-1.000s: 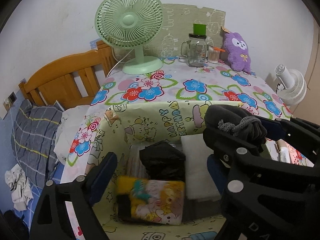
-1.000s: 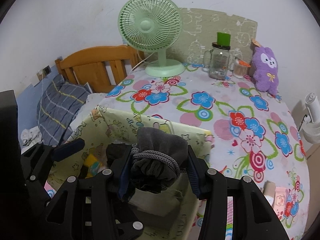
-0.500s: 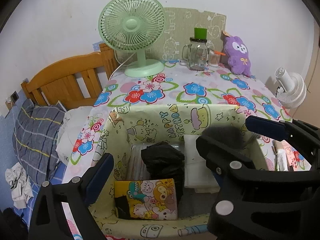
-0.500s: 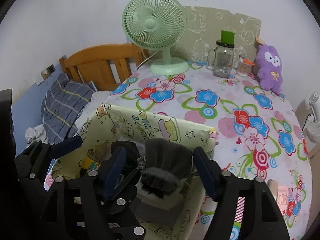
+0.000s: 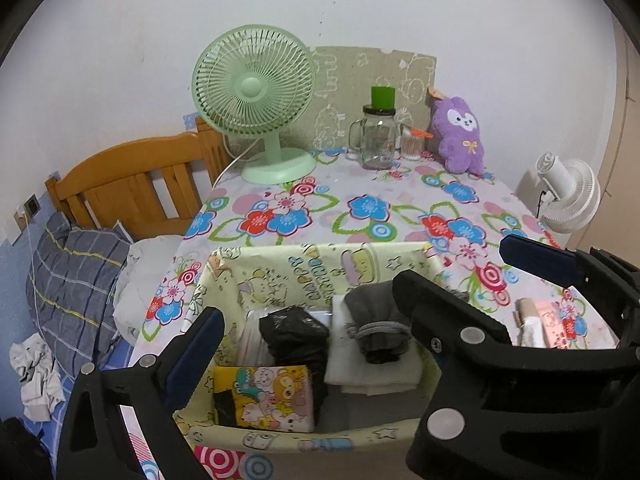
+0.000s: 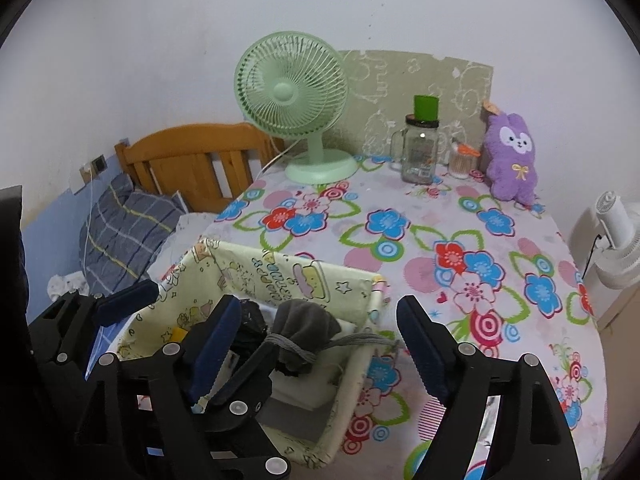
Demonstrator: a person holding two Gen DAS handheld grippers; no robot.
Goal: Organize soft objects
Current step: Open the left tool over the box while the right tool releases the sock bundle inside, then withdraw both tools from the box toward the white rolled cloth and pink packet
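- In the right wrist view we see the right gripper point(image 6: 320, 336) at lower centre with its jaws well apart; they have just been opening, and no pad presses on anything.
- The grey roll point(image 6: 302, 330), tied with a grey cord, lies in the bin point(image 6: 280, 270) in that view. It shows between the two fingers but touches neither.
- The left wrist view places the roll point(image 5: 378, 322) better: it rests on folded white cloth point(image 5: 372, 376) in the right part of the bin point(image 5: 304, 276), beside a black bundle point(image 5: 294, 334).
- Only the left wrist view shows the cartoon-print packet point(image 5: 266, 398) standing against the bin's near wall at lower centre; in the right wrist view just a yellow corner peeks out.
- We see the left gripper point(image 5: 360, 332) in its own view with the jaws spread about as wide as they go and nothing between the pads; the bin's contents merely show through the gap.
- In the right wrist view the left gripper appears at lower left, beside the bin's left wall.
- In the left wrist view the right gripper's upper finger point(image 5: 536, 258) crosses the right edge, over the floral cloth point(image 5: 368, 208).
- Both views show the green fan point(image 6: 292, 92), glass jar point(image 6: 420, 152) and purple plush point(image 6: 512, 160) along the top.
- The white fan point(image 5: 572, 196) at far right is whole only in the left wrist view.
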